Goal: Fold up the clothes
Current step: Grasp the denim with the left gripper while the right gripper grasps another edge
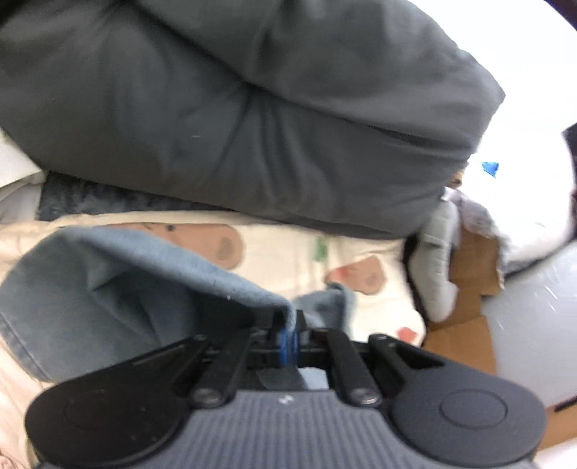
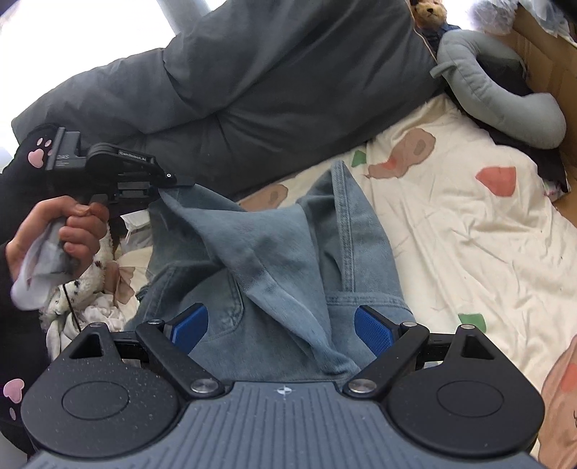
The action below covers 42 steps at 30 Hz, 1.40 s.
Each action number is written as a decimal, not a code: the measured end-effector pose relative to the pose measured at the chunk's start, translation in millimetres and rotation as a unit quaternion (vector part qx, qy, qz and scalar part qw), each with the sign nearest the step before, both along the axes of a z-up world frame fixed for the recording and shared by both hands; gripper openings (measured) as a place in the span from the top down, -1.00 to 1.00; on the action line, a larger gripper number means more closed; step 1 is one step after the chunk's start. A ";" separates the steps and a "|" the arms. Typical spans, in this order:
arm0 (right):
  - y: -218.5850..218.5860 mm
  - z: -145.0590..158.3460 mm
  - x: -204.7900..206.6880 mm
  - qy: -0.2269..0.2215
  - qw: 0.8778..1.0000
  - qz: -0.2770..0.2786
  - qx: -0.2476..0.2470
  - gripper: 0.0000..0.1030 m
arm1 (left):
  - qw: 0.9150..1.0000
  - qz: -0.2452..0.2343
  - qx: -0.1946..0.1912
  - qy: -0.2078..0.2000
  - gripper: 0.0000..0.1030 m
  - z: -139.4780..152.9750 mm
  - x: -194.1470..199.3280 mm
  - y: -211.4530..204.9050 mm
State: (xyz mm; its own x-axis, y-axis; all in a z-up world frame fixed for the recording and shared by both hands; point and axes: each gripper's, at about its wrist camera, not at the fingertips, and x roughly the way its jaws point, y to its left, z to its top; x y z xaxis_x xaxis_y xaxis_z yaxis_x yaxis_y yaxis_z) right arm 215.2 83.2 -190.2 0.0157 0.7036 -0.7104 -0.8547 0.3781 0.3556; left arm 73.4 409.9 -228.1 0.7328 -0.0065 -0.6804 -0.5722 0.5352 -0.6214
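Light blue denim jeans (image 2: 274,252) lie partly bunched on a cream bedsheet (image 2: 468,231) with coloured patches. My left gripper (image 1: 288,337) is shut on a raised edge of the jeans (image 1: 119,288), pulling the fabric up into a peak. From the right wrist view the left gripper (image 2: 162,189) is at the left, held by a hand (image 2: 65,227), pinching that same edge. My right gripper (image 2: 281,330) hovers over the waist end of the jeans, with its blue pads (image 2: 371,330) wide apart and cloth lying between them, not clamped.
A big dark grey duvet (image 2: 270,83) is piled along the far side of the bed. A grey plush toy (image 2: 505,90), a teddy bear (image 2: 431,12) and cardboard (image 2: 548,61) sit at the right. White fluffy cloth (image 2: 83,288) lies at the left.
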 end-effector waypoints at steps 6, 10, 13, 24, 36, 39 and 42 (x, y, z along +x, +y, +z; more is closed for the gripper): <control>21.8 7.8 -12.3 -0.018 1.000 0.010 0.017 -0.78 | 0.998 -0.056 -0.001 -0.023 0.94 14.8 8.3 -44.6; 35.2 13.4 -24.3 -0.045 0.999 0.019 0.022 -0.78 | 0.996 -0.085 -0.019 -0.030 0.94 16.3 10.3 -71.7; 41.7 18.6 -32.2 -0.072 0.997 0.022 0.019 -0.78 | 0.994 -0.102 -0.035 -0.034 0.94 16.6 10.3 -85.8; 57.4 26.5 -56.3 -0.146 0.988 0.033 0.034 -0.78 | 0.981 -0.156 -0.090 -0.072 0.94 23.6 10.5 -117.6; 48.8 8.0 -41.2 -0.106 0.994 -0.012 0.035 0.86 | 0.976 -0.190 -0.086 -0.071 0.85 28.2 -1.8 -132.3; 43.1 5.4 -37.3 -0.110 0.993 -0.022 0.025 0.91 | 0.974 -0.198 -0.083 -0.070 0.45 29.5 -4.9 -135.9; 35.3 6.1 -29.2 -0.116 0.992 -0.042 0.014 0.93 | 0.973 -0.207 -0.081 -0.070 0.17 30.8 -8.0 -139.5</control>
